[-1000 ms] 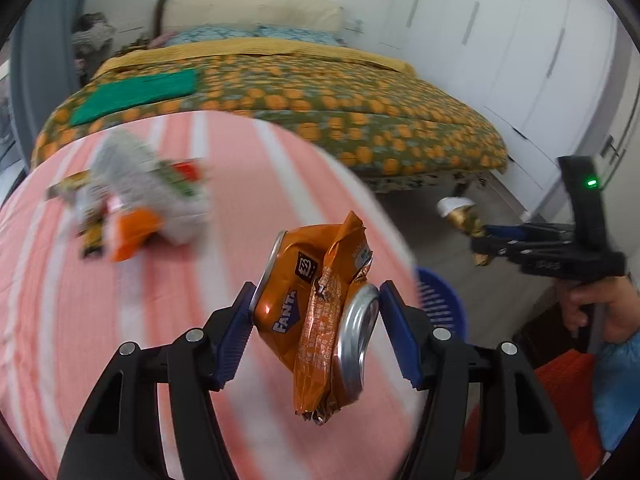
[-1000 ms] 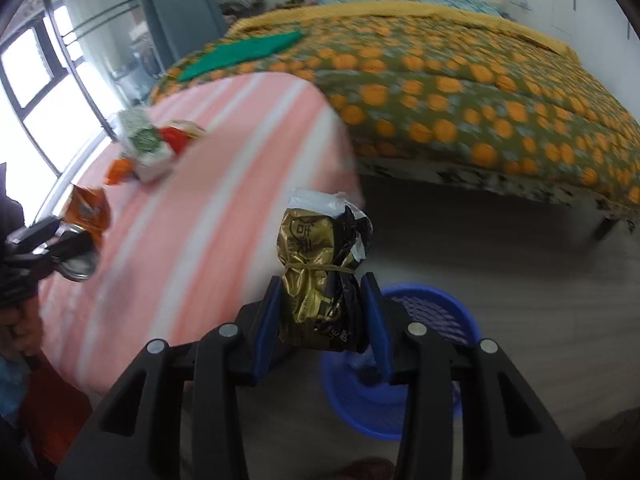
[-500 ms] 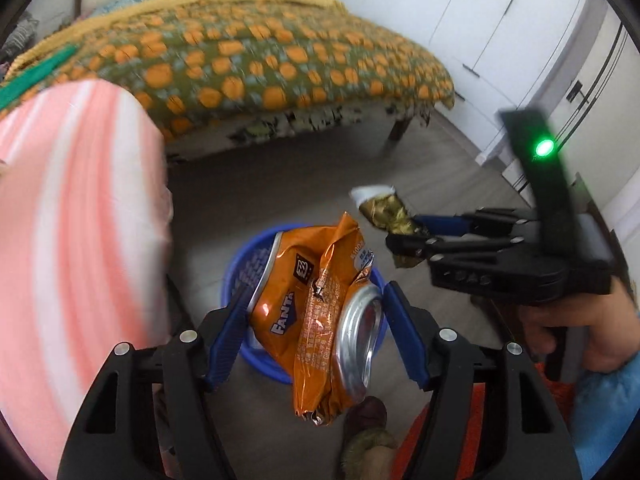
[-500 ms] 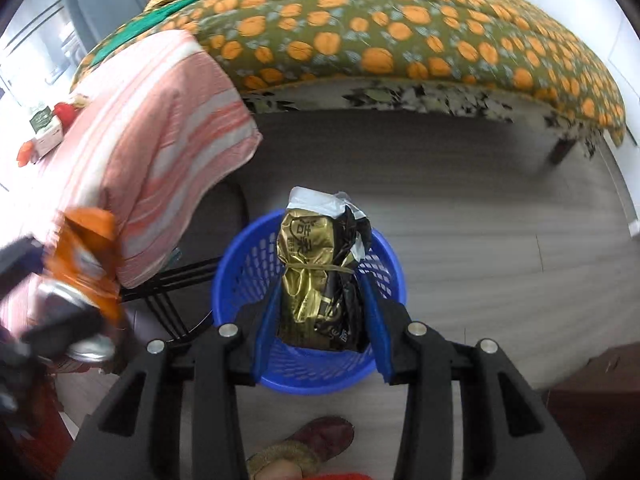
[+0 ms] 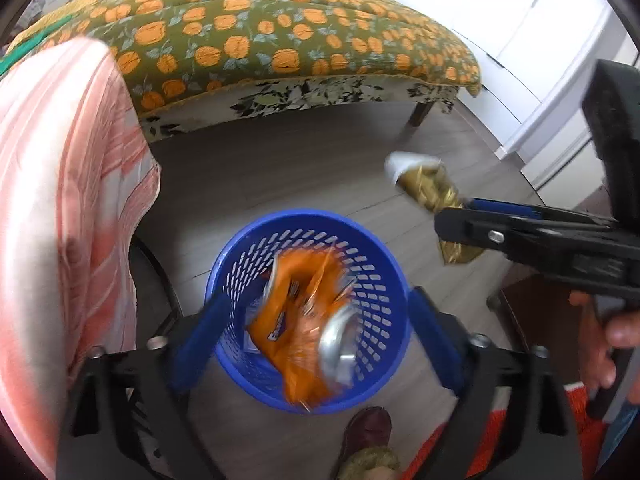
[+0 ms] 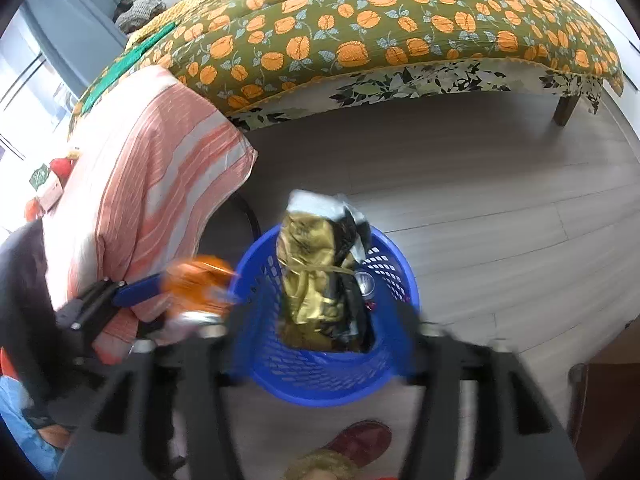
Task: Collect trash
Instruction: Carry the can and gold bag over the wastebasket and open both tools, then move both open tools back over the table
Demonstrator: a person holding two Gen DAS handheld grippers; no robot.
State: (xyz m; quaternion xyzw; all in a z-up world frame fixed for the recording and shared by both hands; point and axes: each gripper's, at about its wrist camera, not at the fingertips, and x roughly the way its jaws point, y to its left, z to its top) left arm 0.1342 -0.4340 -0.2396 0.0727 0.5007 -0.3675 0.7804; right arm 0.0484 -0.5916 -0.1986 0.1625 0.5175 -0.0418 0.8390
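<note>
The orange can and wrapper, blurred, hang loose between the left gripper's fingers, whose jaws are opening, pads clear of them, above the blue basket. The gold packet sits between the right gripper's opening fingers over the same basket. Both grippers point steeply down. No writing is legible.

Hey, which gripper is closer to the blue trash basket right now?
Left. The left gripper hangs right above the blue basket, fingers opening, orange can dropping. The right gripper is off to the side, opening around the gold wrapper.
</note>
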